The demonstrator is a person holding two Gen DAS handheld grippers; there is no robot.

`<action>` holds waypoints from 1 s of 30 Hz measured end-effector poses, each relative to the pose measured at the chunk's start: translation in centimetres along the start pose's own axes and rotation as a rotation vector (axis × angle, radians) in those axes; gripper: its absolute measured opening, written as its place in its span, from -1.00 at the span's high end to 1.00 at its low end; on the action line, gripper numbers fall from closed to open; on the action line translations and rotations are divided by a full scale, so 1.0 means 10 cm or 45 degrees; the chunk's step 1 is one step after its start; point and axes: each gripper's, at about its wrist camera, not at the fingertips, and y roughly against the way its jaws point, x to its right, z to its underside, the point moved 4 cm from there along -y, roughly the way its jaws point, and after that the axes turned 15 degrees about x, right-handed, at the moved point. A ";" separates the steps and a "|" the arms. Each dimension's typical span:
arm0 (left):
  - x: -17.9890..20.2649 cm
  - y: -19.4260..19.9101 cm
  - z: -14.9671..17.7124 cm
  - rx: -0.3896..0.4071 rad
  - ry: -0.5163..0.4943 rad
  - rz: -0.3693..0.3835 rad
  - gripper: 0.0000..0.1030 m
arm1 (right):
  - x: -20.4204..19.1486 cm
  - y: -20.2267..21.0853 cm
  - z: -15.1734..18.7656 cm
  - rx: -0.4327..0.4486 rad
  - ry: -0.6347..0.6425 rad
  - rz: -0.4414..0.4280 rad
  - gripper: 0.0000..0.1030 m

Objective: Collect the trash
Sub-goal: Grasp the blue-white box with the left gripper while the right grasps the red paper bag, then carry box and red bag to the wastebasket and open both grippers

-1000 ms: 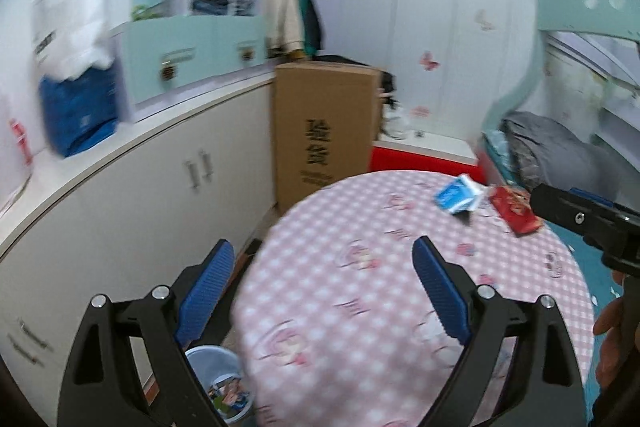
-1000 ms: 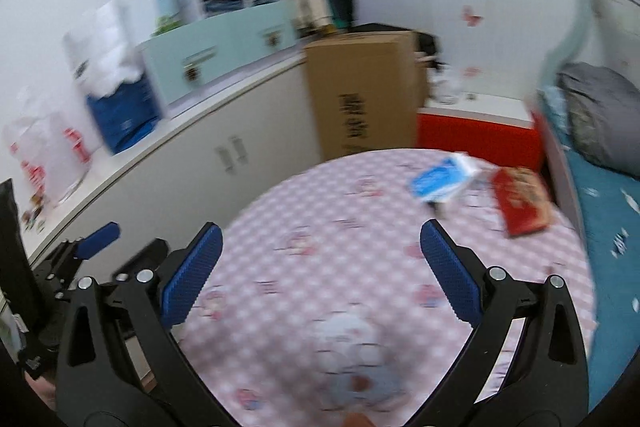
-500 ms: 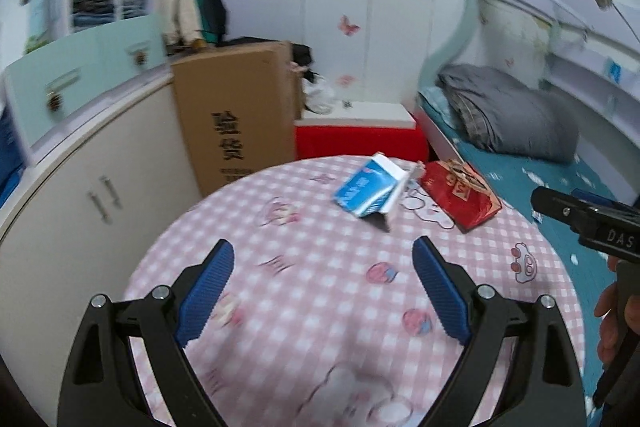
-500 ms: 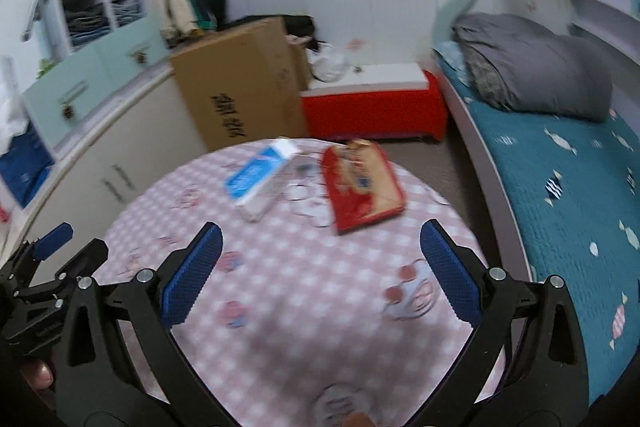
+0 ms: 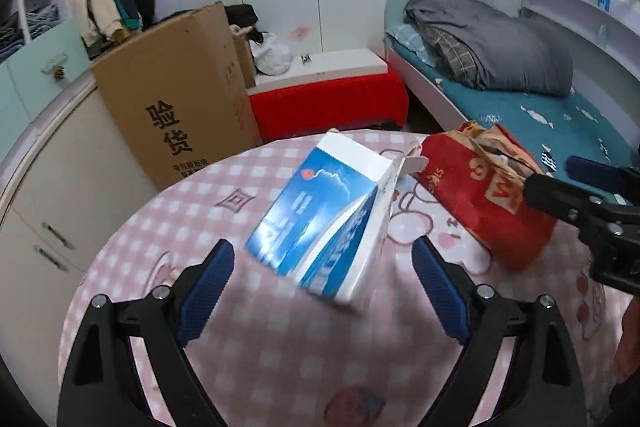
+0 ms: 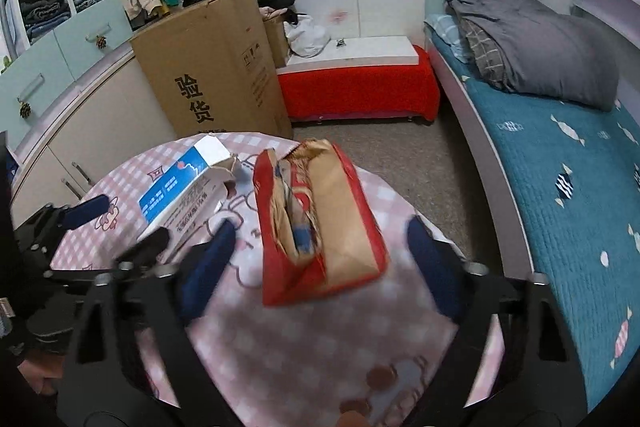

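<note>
- Left claw [image 5: 322,287]: jaws apart and just been closing slightly; pads clear of the blue-and-white carton [image 5: 328,215], which lies ahead of and between them.
- Right claw [image 6: 320,259]: jaws apart and just been closing; the red snack bag [image 6: 320,223] lies between the pads, contact not discernible.
- Desk [image 5: 280,359]: round, pink checked cloth; carton and bag lie side by side at its far part.
- Beyond: cardboard box [image 5: 180,99], red bench [image 6: 360,87], bed [image 6: 580,187].

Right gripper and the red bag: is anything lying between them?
No. In the right wrist view the right gripper, its jaws just closing, already flanks the red bag on the checked tablecloth; only bare cloth lies between.
</note>
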 end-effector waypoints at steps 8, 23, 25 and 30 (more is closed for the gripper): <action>0.11 -0.17 0.09 -0.085 0.015 0.128 0.37 | -0.06 -0.11 0.06 -0.038 0.041 -0.025 0.55; -0.59 1.08 0.52 0.023 0.332 0.025 0.52 | -0.53 0.76 0.24 -0.022 -0.055 -0.220 0.63; -0.72 1.30 0.60 0.047 0.370 0.000 0.52 | -0.74 0.90 0.25 -0.014 -0.039 -0.265 0.63; -1.11 1.94 0.78 0.121 0.445 -0.091 0.52 | -1.31 1.15 0.26 0.006 0.018 -0.361 0.63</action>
